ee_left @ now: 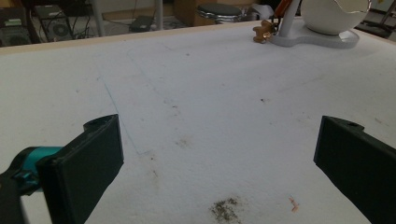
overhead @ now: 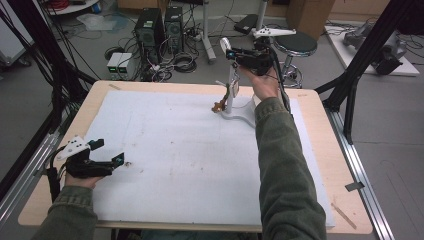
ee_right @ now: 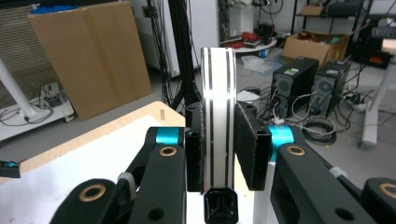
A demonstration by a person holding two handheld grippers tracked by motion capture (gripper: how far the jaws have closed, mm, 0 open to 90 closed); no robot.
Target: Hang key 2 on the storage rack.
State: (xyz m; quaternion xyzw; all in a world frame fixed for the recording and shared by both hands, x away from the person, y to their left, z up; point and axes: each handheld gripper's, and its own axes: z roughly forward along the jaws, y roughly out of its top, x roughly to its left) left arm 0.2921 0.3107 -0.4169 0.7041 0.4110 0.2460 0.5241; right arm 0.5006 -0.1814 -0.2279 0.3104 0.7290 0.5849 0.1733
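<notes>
- Seen from the high view, where the person's forearms come up from the bottom edge, the right gripper [overhead: 231, 54] is raised above the far side of the table [overhead: 320, 145], its jaws closed on the white round head [overhead: 225, 46] of a small desk lamp.
- That lamp's white base [overhead: 239, 116] sits on the white mat [overhead: 185, 155] near the far edge, with a small brown figure [overhead: 218, 106] just beside it.
- At the near left corner, the left gripper [overhead: 111, 152] rests low over the mat with its jaws spread wide and nothing between them.
- Beyond the table, two computer towers [overhead: 160, 31] and a round stool [overhead: 295, 45] stand on the floor.
- Along the left gripper view, the two black jaws stand far apart over bare, stained mat; the lamp base [ee_left: 317, 37] and the brown figure [ee_left: 263, 32] lie well apart from them at the far side.
- Along the right gripper view, the right gripper [ee_right: 218, 140] clamps the lamp head [ee_right: 218, 116] edge-on: a white disc rim with dark stripes, upright, pressed by a pad on each side.
- Behind it, a cardboard sheet [ee_right: 79, 51] leans near a dark frame post.
</notes>
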